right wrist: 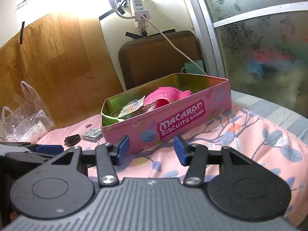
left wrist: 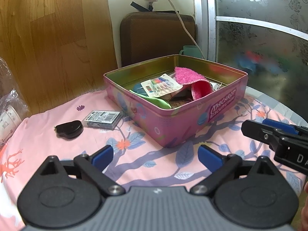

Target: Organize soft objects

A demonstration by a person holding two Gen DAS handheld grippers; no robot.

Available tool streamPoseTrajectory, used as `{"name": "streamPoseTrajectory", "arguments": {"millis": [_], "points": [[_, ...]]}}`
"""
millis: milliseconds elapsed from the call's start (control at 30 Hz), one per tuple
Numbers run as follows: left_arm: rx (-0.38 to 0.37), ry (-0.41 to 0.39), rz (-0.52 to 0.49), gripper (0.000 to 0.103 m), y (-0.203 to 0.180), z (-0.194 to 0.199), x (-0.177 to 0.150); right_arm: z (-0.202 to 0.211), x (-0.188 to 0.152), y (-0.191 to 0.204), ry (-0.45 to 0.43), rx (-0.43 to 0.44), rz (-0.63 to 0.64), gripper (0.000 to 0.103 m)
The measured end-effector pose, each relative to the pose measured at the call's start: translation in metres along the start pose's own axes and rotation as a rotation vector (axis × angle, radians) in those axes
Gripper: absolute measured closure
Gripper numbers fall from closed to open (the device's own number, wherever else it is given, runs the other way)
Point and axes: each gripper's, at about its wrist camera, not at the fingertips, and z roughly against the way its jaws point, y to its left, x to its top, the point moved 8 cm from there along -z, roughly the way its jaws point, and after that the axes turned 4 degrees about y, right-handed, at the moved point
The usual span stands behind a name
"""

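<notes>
Hovering both grippers, left (left wrist: 155, 156) and right (right wrist: 151, 150), jaws apart and empty, short of the macaron biscuit tin (left wrist: 192, 119) holding the pink fuzzy cloth (left wrist: 187, 76); I'm risking snagging the sewing-thread card (left wrist: 161, 85) alongside.

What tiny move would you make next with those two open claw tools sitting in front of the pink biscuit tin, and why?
Probably ease the right hand-held gripper forward and up over the pink Macaron biscuit tin, toward the fluffy pink cloth lying in it. Both it and the left hand-held gripper are open and empty, short of the tin, and that cloth is the most exposed soft item.
</notes>
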Motion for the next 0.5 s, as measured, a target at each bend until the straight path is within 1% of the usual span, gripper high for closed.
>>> {"name": "streamPoseTrajectory", "arguments": {"millis": [233,500], "points": [[0.010,-0.004,0.005,0.004,0.009,0.000,0.000,-0.005,0.000,0.008,0.013,0.003,0.023,0.049],[0.028,0.001,0.043,0.004,0.034,-0.004,-0.004,-0.017,-0.005,0.028,0.046,0.025,0.076,0.049]]}}
